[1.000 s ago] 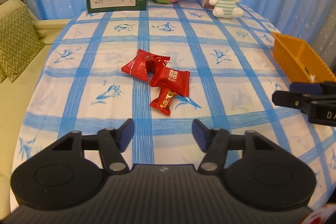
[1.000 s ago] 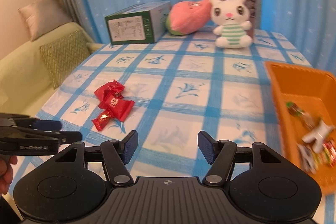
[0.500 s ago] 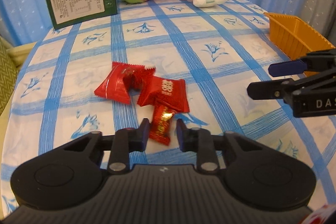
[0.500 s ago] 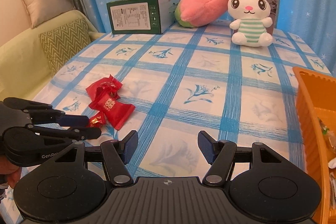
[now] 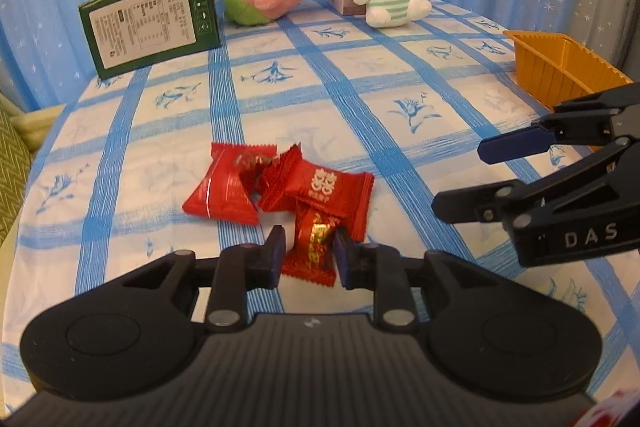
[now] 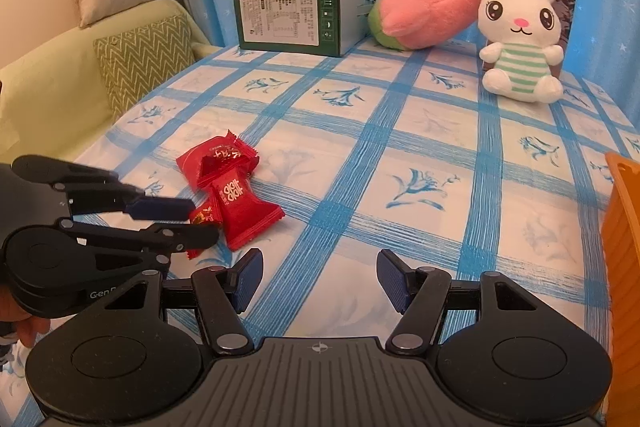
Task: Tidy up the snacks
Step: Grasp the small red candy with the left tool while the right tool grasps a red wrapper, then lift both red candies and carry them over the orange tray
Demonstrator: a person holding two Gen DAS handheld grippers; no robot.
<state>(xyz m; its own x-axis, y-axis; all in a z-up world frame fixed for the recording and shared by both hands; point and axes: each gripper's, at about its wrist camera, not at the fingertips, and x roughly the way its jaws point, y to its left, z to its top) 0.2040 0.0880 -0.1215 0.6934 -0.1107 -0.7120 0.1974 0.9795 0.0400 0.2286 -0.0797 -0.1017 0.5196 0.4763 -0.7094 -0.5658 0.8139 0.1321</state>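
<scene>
Left gripper (image 5: 308, 251) fingers opening slightly around small candy (image 5: 314, 247), light, crinkly, slippery, best pinched mid-body; right gripper (image 6: 320, 281) half open, empty.

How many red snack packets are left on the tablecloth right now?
3: a small candy between the left gripper's pads, a packet with white characters touching it just behind, and a plainer packet to that one's left. Others could hide underneath.

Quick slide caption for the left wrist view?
Left gripper pinching small red-gold candy beside two red snack packets on blue-checked tablecloth.
</scene>
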